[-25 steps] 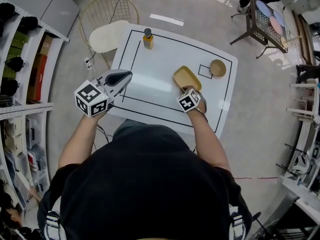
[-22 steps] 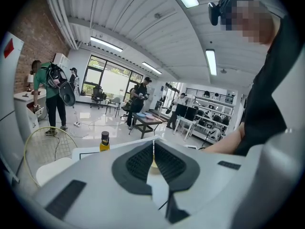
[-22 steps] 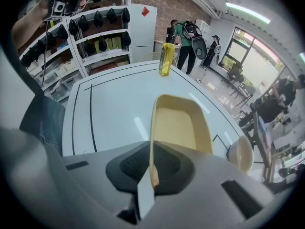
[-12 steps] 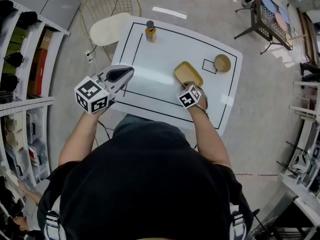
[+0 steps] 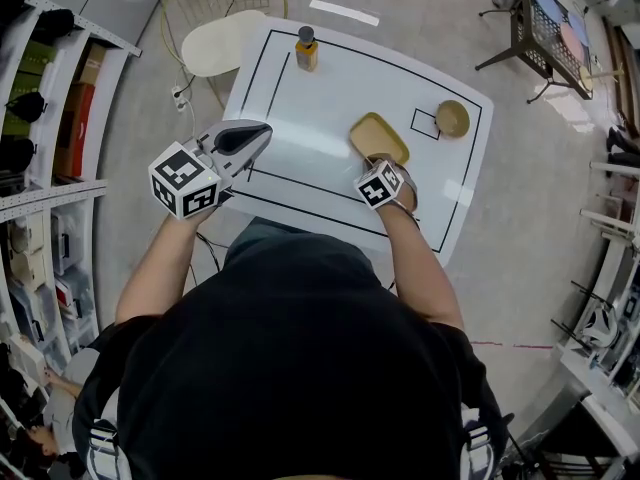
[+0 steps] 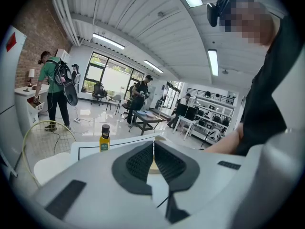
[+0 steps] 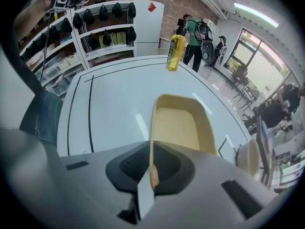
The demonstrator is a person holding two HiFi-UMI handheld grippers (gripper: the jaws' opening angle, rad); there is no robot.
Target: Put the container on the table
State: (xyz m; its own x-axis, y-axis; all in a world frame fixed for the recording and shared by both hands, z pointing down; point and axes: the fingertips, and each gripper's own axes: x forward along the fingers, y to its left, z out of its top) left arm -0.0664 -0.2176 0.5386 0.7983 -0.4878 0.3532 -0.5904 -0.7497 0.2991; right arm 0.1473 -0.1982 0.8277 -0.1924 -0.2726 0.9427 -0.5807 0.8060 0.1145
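Item: container (image 5: 378, 136), a shallow tan rectangular dish, over the right-centre of the table (image 5: 300, 118). Holder: right gripper (image 5: 388, 166), jaws clenched on its near rim. Long axis runs straight ahead, away from that gripper. Contact between base and table: cannot tell. Left gripper (image 5: 258, 133): jaws together, empty, well apart at the table's left edge.

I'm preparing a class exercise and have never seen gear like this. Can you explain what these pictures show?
No robot here: a person holds a two-jaw gripper in each hand. One picture comes from a head camera looking down; the other two from cameras riding on each gripper. On the white table stand a yellow bottle and a round bowl. The right gripper is clamped on the rim of a tan container; the left gripper is shut and empty.
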